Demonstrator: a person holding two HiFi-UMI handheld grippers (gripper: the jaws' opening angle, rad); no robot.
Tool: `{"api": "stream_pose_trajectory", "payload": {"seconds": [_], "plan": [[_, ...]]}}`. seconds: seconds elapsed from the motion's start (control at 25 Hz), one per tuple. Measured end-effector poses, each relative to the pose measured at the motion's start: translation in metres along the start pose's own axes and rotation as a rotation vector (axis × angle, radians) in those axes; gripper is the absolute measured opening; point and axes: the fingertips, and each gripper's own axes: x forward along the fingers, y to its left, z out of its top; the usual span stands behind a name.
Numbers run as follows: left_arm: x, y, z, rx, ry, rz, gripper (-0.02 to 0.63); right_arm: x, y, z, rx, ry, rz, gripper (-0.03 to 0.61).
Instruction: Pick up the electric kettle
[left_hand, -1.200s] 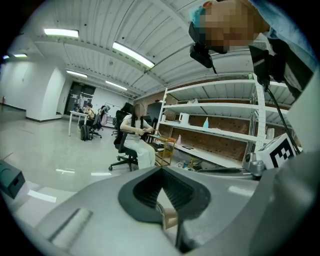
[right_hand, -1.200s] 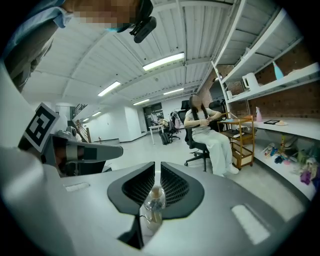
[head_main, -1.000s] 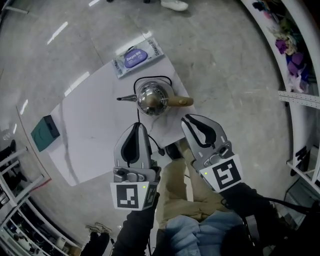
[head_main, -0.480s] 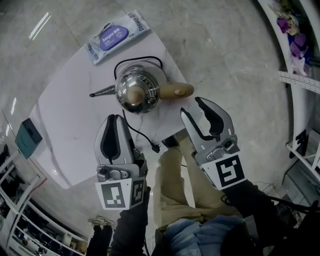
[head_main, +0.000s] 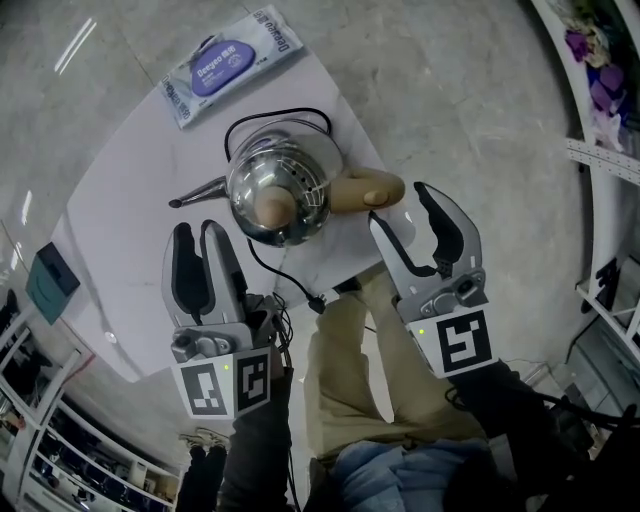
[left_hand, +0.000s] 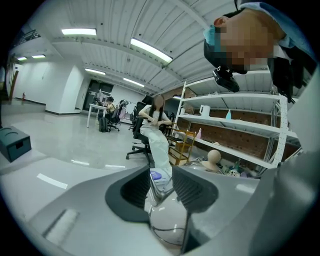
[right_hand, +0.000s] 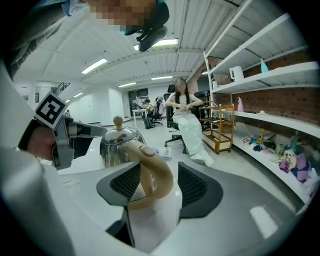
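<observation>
Part of kettle handle (right_hand: 150, 170) hidden behind open right tool (right_hand: 159, 184).

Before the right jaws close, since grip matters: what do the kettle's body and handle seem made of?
Round silver kettle body: polished metal, probably stainless steel, since it mirrors its surroundings. Curved tan handle: smooth, satin, possibly plastic or wood; no grain shows, so uncertain.

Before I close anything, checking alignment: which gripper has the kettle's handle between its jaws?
The right gripper: its open jaws flank the beige handle. The left gripper faces the steel kettle body, jaws holding nothing.
</observation>
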Motion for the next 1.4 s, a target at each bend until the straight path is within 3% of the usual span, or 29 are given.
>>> {"api": "stream_pose_trajectory", "payload": {"seconds": [0.6, 1.08, 1.4], "plan": [[0.021, 0.009, 0.016, -0.053, -0.086, 0.009, 0.158, 0.031, 0.0, -0.008, -0.044, 0.017, 0.072, 0.27], [0.004, 0.017, -0.007, -0.121, -0.042, 0.07, 0.172, 0.038, -0.003, -0.002, -0.057, 0.045, 0.095, 0.275], [0.019, 0.032, -0.019, -0.2, -0.061, 0.044, 0.206, 0.041, -0.001, -0.002, -0.073, 0.023, 0.102, 0.275]]}}
